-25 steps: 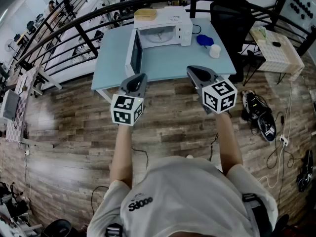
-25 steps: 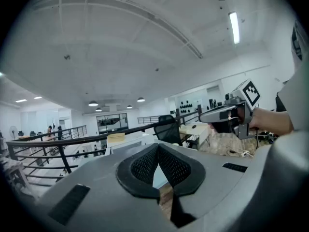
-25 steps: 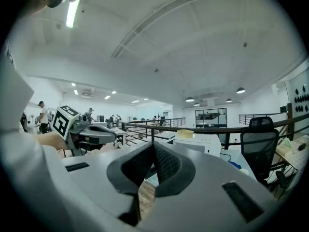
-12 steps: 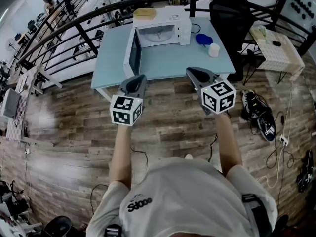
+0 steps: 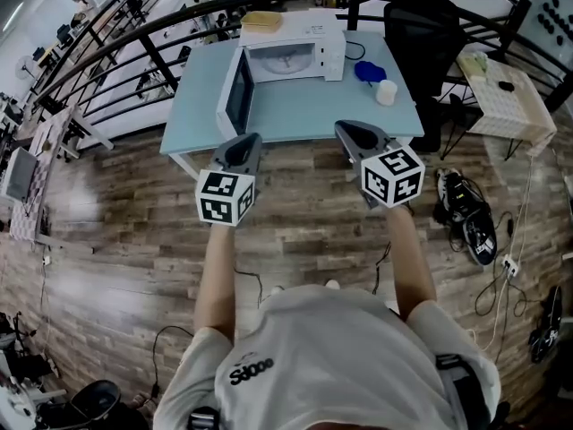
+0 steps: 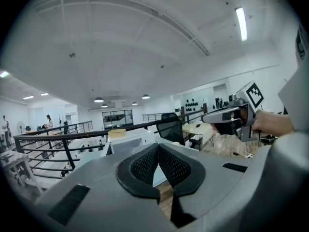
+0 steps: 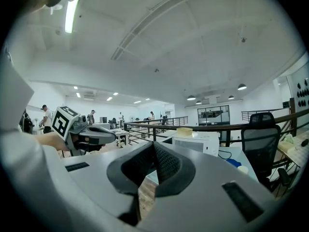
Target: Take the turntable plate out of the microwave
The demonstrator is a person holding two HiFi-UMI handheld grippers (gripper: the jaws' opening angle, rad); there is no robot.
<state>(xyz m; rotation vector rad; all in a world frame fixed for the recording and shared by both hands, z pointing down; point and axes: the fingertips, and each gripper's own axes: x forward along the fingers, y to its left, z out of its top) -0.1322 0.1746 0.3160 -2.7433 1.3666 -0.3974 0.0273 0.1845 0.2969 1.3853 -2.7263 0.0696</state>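
A white microwave [image 5: 295, 47] stands at the back of the light blue table [image 5: 322, 110], its door [image 5: 235, 92] swung open to the left. Inside lies the pale turntable plate [image 5: 285, 61]. My left gripper [image 5: 247, 141] and right gripper [image 5: 351, 131] hover side by side over the wooden floor at the table's front edge, well short of the microwave. Both are shut with nothing between the jaws. The left gripper view shows its shut gripper [image 6: 158, 148] with the microwave [image 6: 129, 139] beyond. The right gripper view shows its shut gripper [image 7: 153, 148] and the microwave [image 7: 199, 141].
A flat wooden box [image 5: 262, 22] lies on the microwave. A blue object [image 5: 367, 72] and a white cup [image 5: 388, 92] sit to its right. A black office chair [image 5: 421, 16], a small side table [image 5: 501, 88], shoes [image 5: 466, 218] and a curved railing [image 5: 161, 65] surround the table.
Both grippers have edged forward toward the table's front edge. Their jaws stay shut and nothing has been touched.
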